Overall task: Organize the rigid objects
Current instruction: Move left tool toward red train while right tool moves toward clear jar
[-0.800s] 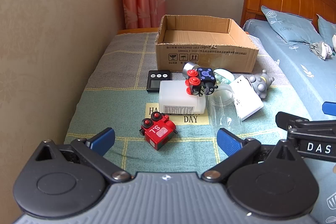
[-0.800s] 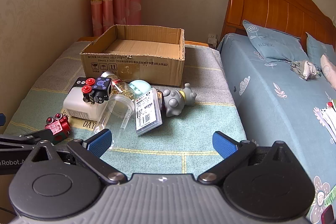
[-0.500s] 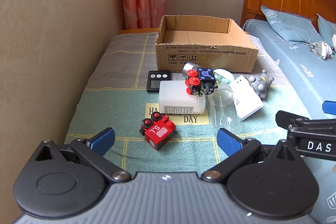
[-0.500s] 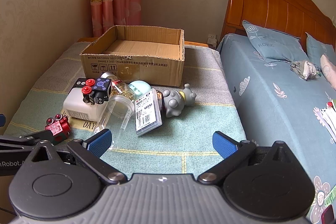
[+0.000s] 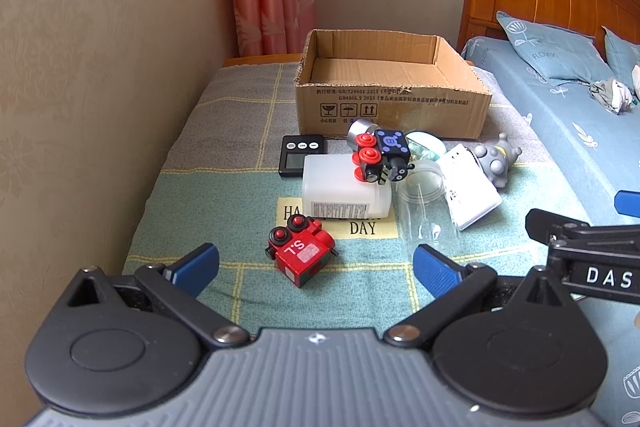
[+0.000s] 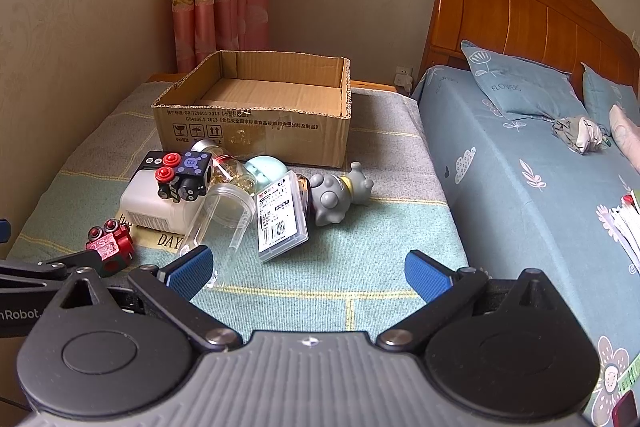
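I see the red toy train [image 5: 301, 254] low in the middle of my left view, alone on the blanket [image 5: 224, 163] — small, hard, light. I'd pinch its flat sides. Both my left hand-held gripper [image 5: 316, 265] and right hand-held gripper [image 6: 308, 273] are spread wide, empty.

"DAY" on blanket [image 5: 240, 163]
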Tool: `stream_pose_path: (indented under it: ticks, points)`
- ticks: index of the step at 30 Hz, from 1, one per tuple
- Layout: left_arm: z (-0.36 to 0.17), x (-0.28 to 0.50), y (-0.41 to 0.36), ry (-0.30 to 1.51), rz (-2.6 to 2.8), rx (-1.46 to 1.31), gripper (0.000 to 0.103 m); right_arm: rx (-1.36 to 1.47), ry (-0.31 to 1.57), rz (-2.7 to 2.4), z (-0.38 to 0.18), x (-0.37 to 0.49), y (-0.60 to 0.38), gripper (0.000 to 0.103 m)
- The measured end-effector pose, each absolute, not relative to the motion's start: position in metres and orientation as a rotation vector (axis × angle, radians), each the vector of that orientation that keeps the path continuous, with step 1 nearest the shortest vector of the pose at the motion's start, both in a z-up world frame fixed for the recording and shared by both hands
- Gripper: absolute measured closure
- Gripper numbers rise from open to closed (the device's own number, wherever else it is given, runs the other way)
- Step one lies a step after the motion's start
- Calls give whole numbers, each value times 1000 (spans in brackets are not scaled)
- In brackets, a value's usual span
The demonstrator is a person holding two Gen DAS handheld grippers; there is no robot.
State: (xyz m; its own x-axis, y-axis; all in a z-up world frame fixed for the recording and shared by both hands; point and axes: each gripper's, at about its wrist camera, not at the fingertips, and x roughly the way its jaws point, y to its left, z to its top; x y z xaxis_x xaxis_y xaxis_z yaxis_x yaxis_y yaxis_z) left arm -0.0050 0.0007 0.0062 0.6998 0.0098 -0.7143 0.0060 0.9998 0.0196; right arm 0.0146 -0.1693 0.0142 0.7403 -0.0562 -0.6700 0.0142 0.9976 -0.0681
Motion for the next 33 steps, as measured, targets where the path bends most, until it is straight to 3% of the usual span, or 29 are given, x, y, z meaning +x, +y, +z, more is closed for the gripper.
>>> stream_pose_path:
  ticks: [33]
  points:
    - [0, 24, 20, 729, -71, 100, 1, -105, 631, 95, 12, 24, -175, 0]
